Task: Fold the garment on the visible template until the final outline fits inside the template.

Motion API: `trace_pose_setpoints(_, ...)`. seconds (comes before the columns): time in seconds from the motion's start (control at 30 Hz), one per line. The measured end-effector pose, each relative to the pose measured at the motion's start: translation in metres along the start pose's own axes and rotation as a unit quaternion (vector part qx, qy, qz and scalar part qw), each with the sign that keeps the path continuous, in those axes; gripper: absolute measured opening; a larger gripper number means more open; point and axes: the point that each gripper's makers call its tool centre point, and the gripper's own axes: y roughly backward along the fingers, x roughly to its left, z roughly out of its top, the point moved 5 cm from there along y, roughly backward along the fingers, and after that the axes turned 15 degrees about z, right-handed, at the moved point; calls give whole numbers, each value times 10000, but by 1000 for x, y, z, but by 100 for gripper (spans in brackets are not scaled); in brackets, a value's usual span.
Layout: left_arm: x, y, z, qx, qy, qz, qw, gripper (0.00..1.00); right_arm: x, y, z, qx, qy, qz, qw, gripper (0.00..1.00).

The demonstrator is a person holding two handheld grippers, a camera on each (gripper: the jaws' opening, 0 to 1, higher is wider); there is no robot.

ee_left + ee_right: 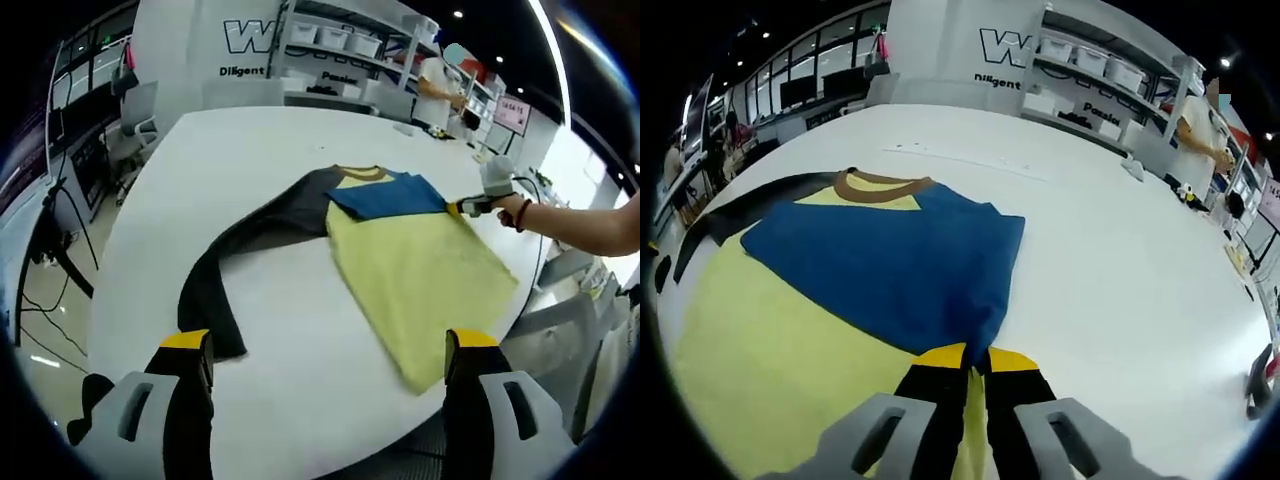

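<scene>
The right gripper (976, 362) is pinching the shirt's (420, 265) blue sleeve (900, 265), folding it inward across the yellow body, while the left gripper (330, 345) is waiting spread over the table (250, 160)

White table (250, 170) carried the work. Behind it stood white shelving (1095, 70) with bins, plus a white wall panel (215, 45) with partial dark lettering. A person (437, 88) stood by the shelves. Cables (55, 240) hung off the table's left edge.
</scene>
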Motion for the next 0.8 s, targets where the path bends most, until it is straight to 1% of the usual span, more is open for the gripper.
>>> trace_pose_setpoints(0.27,0,-5,0,24,41,79,10000,95,-13,1,0,38,-155,-27,9999,0)
trace_pose_setpoints(0.47,5,-8,1,24,97,109,9999,95,-19,3,-2,22,-340,-71,9994,0)
trace_pose_setpoints(0.53,10,-8,3,6,139,167,9998,95,-21,3,-2,12,-380,-96,9992,0)
trace_pose_setpoints(0.7,20,-11,7,20,78,230,9997,94,-25,4,-3,-14,-397,-100,9992,0)
trace_pose_setpoints(0.73,21,-11,8,20,82,241,9997,94,-25,4,-3,-38,-442,-100,9990,0)
trace_pose_setpoints(0.77,25,-13,11,-7,142,273,9995,94,-27,4,-4,-107,-628,-81,9979,0)
trace_pose_setpoints(0.8,26,-14,13,-22,182,277,9994,94,-27,4,-4,-120,-663,-74,9977,0)
